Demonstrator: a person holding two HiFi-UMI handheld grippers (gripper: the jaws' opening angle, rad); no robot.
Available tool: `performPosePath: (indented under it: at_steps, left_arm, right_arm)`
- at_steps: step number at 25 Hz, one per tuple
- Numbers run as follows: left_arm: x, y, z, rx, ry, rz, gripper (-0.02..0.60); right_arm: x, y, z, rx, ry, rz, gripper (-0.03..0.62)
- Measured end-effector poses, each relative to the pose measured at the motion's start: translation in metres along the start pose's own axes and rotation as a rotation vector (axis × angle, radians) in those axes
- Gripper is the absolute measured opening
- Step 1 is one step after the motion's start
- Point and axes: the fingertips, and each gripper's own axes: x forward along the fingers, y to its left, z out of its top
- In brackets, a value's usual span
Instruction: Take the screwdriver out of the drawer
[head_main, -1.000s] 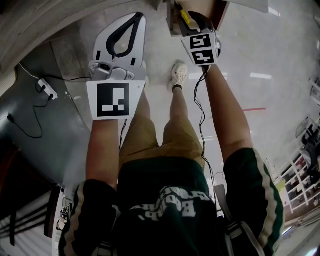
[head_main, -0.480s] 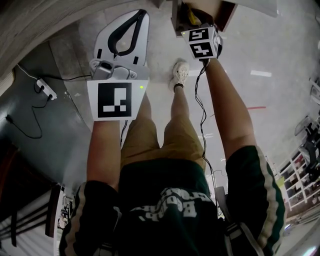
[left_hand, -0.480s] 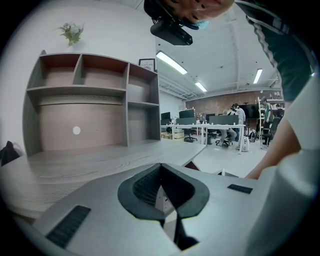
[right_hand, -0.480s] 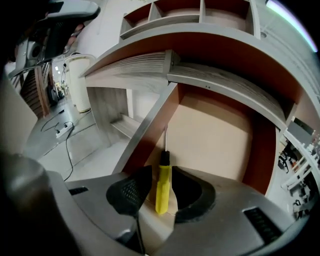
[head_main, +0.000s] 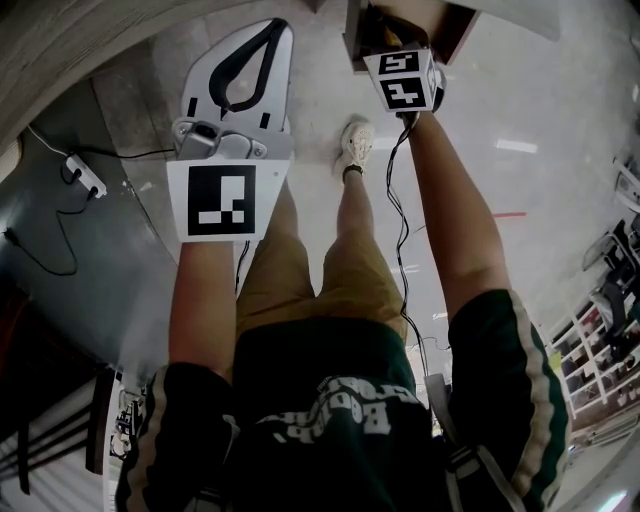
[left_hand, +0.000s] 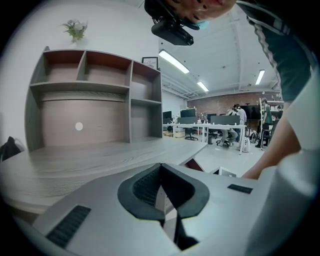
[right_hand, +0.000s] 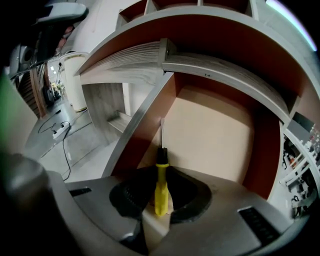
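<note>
The screwdriver (right_hand: 160, 185), with a yellow handle, black collar and thin metal shaft, lies on the pale bottom of the open drawer (right_hand: 215, 135) along its left wall. My right gripper (right_hand: 161, 172) reaches down into the drawer. Its jaws have just been closing, and the dark pads now sit against both sides of the yellow handle. In the head view the right gripper (head_main: 388, 35) is mostly hidden under its marker cube at the drawer (head_main: 445, 30). My left gripper (head_main: 280, 28) hangs over the floor to the left, shut and empty, its tips touching.
A grey desk (left_hand: 100, 155) with a shelf unit (left_hand: 95, 95) stands in front of the left gripper. A white power strip (head_main: 78, 172) with its cable lies on the floor at the left. The person's shoe (head_main: 357, 148) is below the drawer. Office desks (left_hand: 220, 125) stand far off.
The right gripper has sunk deeper into the drawer, and its marker cube now hides most of the yellow handle in the head view. The left gripper has drifted slightly left.
</note>
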Motion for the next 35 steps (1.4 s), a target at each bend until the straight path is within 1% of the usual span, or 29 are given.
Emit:
performPosePath:
  at_steps: [5,10,13,18,21,24,28,31,35]
  left_arm:
    - [0.0,-0.012,0.003,0.006,-0.016,0.002,0.018]
    - [-0.014,-0.004,0.019,-0.011,-0.016,-0.01,0.018]
    - [-0.026,-0.006,0.036,-0.01,-0.017,-0.015,0.018]
    - [-0.044,-0.022,0.087,-0.042,-0.023,-0.017,0.018]
    - [-0.054,-0.034,0.115,-0.04,0.005,-0.026,0.018]
    - [-0.064,-0.047,0.152,-0.017,-0.002,-0.023,0.018]
    - [-0.084,-0.067,0.201,-0.007,-0.014,-0.003,0.018]
    - [-0.1,-0.08,0.234,0.014,-0.016,0.023,0.018]
    - [-0.117,-0.09,0.27,0.053,-0.023,0.067,0.018]
  right_arm:
    - [-0.013,-0.008,-0.003,0.01,-0.014,-0.011,0.083]
    - [-0.038,-0.001,0.023,0.013,-0.021,-0.001,0.083]
    - [-0.063,0.005,0.032,0.026,-0.02,0.01,0.083]
    - [-0.126,0.008,0.048,0.041,-0.031,0.035,0.083]
    - [-0.169,0.006,0.063,0.062,-0.057,0.048,0.083]
    - [-0.218,0.0,0.088,0.088,-0.106,0.055,0.083]
    - [-0.289,-0.01,0.122,0.099,-0.179,0.083,0.083]
    - [-0.344,-0.02,0.15,0.114,-0.233,0.097,0.083]
    - [-0.406,-0.029,0.188,0.092,-0.319,0.117,0.083]
